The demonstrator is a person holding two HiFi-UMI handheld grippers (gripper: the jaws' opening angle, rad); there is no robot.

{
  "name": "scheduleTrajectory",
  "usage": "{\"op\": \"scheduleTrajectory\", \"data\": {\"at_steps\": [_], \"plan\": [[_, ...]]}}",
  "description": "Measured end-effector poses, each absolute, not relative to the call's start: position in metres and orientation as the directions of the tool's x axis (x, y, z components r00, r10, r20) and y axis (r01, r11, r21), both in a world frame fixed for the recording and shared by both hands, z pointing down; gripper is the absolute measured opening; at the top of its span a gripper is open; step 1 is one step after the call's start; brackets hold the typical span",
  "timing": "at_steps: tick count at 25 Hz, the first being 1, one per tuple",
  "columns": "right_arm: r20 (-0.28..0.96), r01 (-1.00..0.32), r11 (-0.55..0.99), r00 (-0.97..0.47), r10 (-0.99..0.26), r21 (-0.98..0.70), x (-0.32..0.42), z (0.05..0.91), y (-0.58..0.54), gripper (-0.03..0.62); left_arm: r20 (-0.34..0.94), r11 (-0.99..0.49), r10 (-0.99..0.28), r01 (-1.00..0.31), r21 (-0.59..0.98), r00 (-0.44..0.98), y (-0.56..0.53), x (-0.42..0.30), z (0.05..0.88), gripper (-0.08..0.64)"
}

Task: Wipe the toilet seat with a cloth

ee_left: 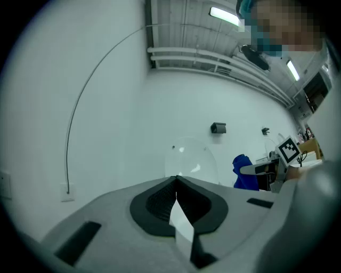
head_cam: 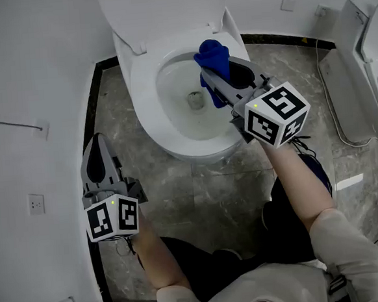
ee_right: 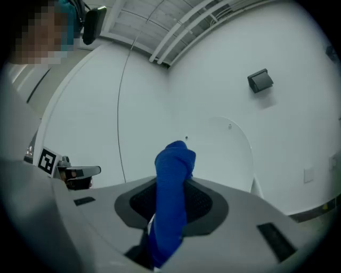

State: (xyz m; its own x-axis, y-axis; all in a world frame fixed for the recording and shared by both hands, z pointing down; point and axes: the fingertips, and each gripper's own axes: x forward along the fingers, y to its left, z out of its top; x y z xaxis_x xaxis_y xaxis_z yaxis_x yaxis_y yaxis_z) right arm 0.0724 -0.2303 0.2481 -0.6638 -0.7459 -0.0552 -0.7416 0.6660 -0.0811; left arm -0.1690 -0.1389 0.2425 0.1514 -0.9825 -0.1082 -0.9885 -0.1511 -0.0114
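The white toilet stands with its lid raised and the bowl open. A blue cloth is bunched over the right side of the rim, and my right gripper is shut on it. In the right gripper view the cloth runs up between the jaws in front of the lid. My left gripper hangs low on the left, over the floor beside the wall and away from the toilet. Its jaws meet with nothing between them. The left gripper view also shows the cloth off to the right.
A second white fixture stands at the right edge, with a thin white hose trailing over the marble floor. A wall socket sits low on the left wall. The person's legs fill the floor in front of the toilet.
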Motion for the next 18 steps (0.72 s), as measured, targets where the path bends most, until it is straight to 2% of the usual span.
{"op": "scheduleTrajectory", "data": {"at_steps": [18], "plan": [[-0.001,-0.768,0.639,-0.64,-0.769,-0.053,0.0706,0.2562,-0.2304,0.106,-0.084,-0.173,-0.981,-0.985,-0.023,0.174,-0.1384,-0.1652,0.2474,0.009]]}}
